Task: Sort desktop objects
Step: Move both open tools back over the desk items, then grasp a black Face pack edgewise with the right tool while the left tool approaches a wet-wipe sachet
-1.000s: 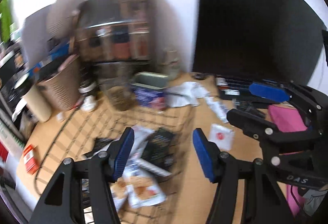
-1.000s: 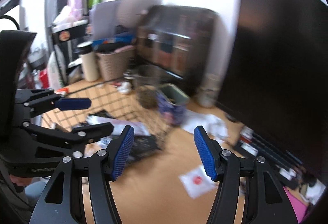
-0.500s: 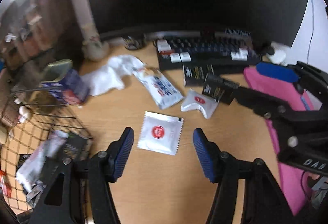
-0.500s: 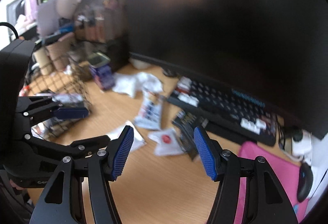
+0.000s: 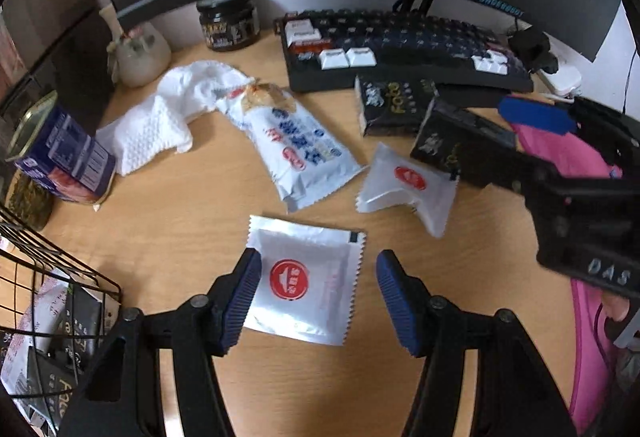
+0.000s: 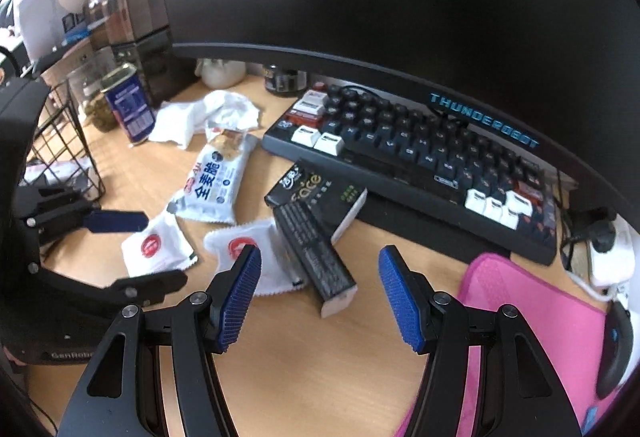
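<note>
– Which step are you on?
– Reaching. My left gripper [image 5: 316, 301] hangs spread and empty over the flat white sachet [image 5: 304, 285] near the wire basket [image 5: 60, 269]; my right gripper [image 6: 320, 297], also spread and empty, faces the black box [image 6: 316, 253].
– Next?
– I judge: lower, straddle, pinch.

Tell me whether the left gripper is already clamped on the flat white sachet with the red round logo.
No. The left gripper stands open around the flat white sachet.
</note>
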Demonstrator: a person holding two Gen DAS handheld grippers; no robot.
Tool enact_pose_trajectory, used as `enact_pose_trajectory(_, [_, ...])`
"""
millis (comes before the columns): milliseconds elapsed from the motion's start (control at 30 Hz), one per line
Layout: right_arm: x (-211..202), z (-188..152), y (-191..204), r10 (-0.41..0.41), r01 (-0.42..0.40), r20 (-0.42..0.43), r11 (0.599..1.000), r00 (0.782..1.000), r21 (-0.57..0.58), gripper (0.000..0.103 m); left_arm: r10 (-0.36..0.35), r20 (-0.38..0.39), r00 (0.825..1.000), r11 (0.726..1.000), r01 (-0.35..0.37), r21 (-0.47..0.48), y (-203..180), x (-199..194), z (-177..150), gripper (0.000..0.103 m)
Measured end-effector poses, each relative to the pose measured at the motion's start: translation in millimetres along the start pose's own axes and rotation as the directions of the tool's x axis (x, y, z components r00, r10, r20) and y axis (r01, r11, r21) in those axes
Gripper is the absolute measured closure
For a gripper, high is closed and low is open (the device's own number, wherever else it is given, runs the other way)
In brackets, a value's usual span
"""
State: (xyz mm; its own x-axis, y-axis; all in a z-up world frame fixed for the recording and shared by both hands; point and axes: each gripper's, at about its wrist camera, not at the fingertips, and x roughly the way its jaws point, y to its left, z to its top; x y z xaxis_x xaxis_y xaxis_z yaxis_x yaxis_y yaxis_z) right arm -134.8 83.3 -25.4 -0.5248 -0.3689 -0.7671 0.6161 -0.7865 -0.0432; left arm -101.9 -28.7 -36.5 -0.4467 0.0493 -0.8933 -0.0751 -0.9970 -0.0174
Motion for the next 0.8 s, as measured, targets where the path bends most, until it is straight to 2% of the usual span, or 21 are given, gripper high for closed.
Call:
enact_pose_trajectory(233, [22.8, 2.7, 5.5, -0.004, 0.003, -0.028, 1.000, 1.000, -0.027, 0.045, -0.019, 0.007, 1.000, 0.999, 0.019, -0.031, 14.3, 2.5, -2.3, 0.034])
enact_pose_trajectory(300, [22.5, 1.5, 5.5, -0.007, 0.006, -0.032, 1.000, 0.999, -0.028, 0.085, -0.011, 0.012, 1.000, 1.000, 0.011, -0.025, 15.1, 2.7, -2.7, 0.033])
enact_pose_trajectory(400, [19.0, -2.4, 3.6, -0.016, 0.016, -0.029, 1.000, 0.999, -0.016, 0.085, 0.002, 0.015, 1.000, 1.000, -0.002, -0.016, 14.3, 3.9, -2.8, 0.032])
enact_pose_trajectory(467, [17.1, -5.7, 2.8, -0.002, 0.002, -0.026, 1.000, 1.000, -0.014, 0.085, 0.006, 0.017, 1.000, 1.000, -0.006, -0.014, 14.1, 5.5, -3.8, 0.027])
enact_pose_trajectory(567, [13.8, -8.3, 1.1, 0.019, -0.019, -0.028, 1.000, 0.999, -0.003, 0.085, -0.019, 0.022, 1.000, 0.999, 0.020, -0.031, 12.8, 4.8, -1.6, 0.027])
enact_pose_trajectory(633, [11.7, -8.7, 0.6, 0.025, -0.025, -0.029, 1.000, 0.999, 0.000, 0.085, -0.037, 0.031, 0.999, 0.999, 0.038, -0.031, 9.1, -2.2, -1.0, 0.027])
enact_pose_trajectory(733, [7.9, -9.0, -1.8, 0.027, -0.027, -0.022, 1.000, 0.999, 0.006, 0.085, -0.013, 0.060, 0.998, 1.000, 0.013, -0.003, 1.5, -16.4, -0.4, 0.027])
enact_pose_trajectory(800, [4.3, -10.0, -4.7, 0.013, -0.013, -0.016, 1.000, 1.000, 0.007, 0.085, -0.022, 0.078, 0.997, 1.000, 0.022, -0.004, -4.1, -25.6, 2.3, 0.027])
